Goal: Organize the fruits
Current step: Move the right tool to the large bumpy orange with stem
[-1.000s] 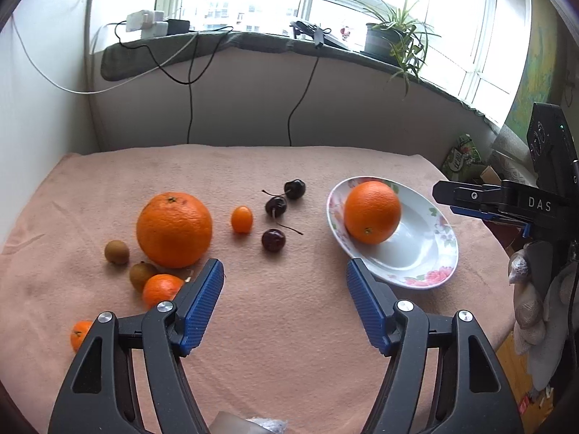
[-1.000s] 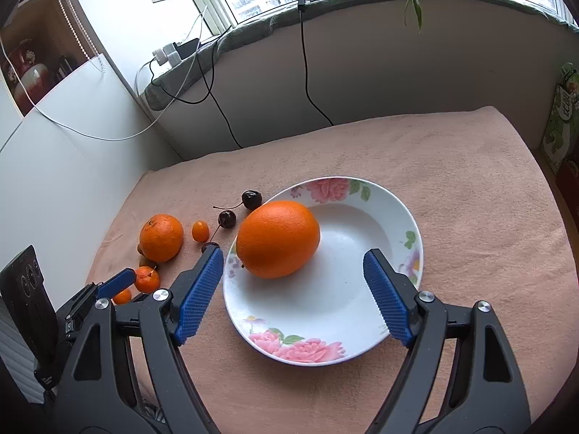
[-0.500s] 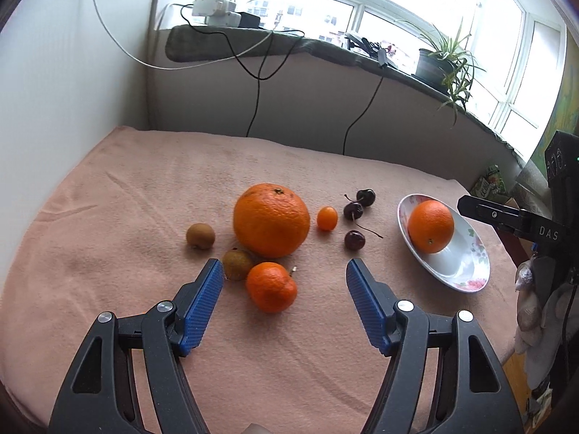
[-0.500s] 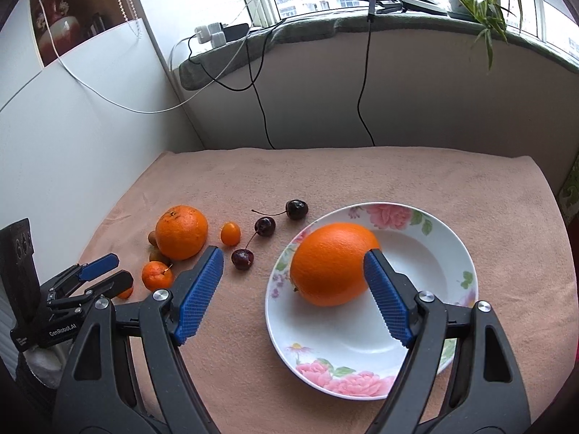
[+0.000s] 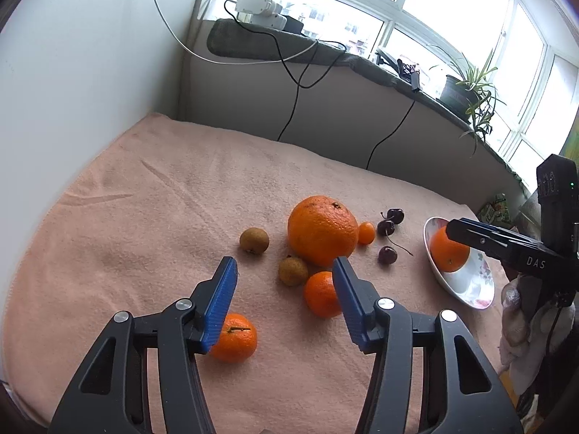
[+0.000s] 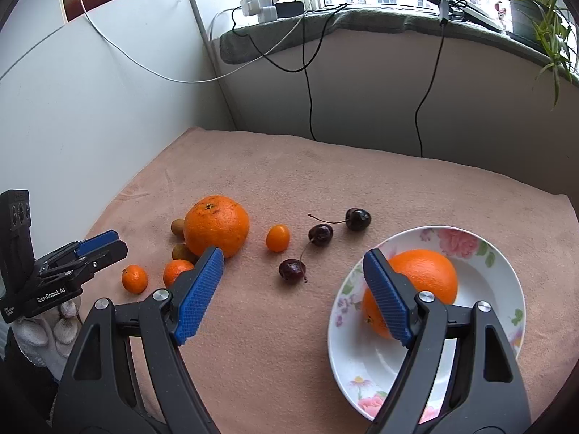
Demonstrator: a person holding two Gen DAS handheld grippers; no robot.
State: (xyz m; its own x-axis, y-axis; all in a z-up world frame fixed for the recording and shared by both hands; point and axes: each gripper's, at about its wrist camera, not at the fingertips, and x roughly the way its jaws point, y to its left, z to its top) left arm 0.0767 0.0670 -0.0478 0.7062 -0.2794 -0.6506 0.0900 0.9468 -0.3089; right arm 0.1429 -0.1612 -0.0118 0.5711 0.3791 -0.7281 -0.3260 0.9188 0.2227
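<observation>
A white floral plate holds one orange; it also shows in the left wrist view. Loose on the pink cloth lie a big orange, two mandarins, two brown longans, a kumquat and three dark cherries. My left gripper is open and empty, low over the mandarins and the near longan. My right gripper is open and empty, its right finger in front of the plate's orange.
A white wall runs along the left of the cloth. A grey sill wall stands at the back with cables hanging down it, a power strip and a potted plant on top. The cloth's front edge is close below both grippers.
My left gripper has swung left, from facing the plate to over the mandarins and longans. My right gripper has drawn back and turned left, away from the plate. No fruit has moved.
</observation>
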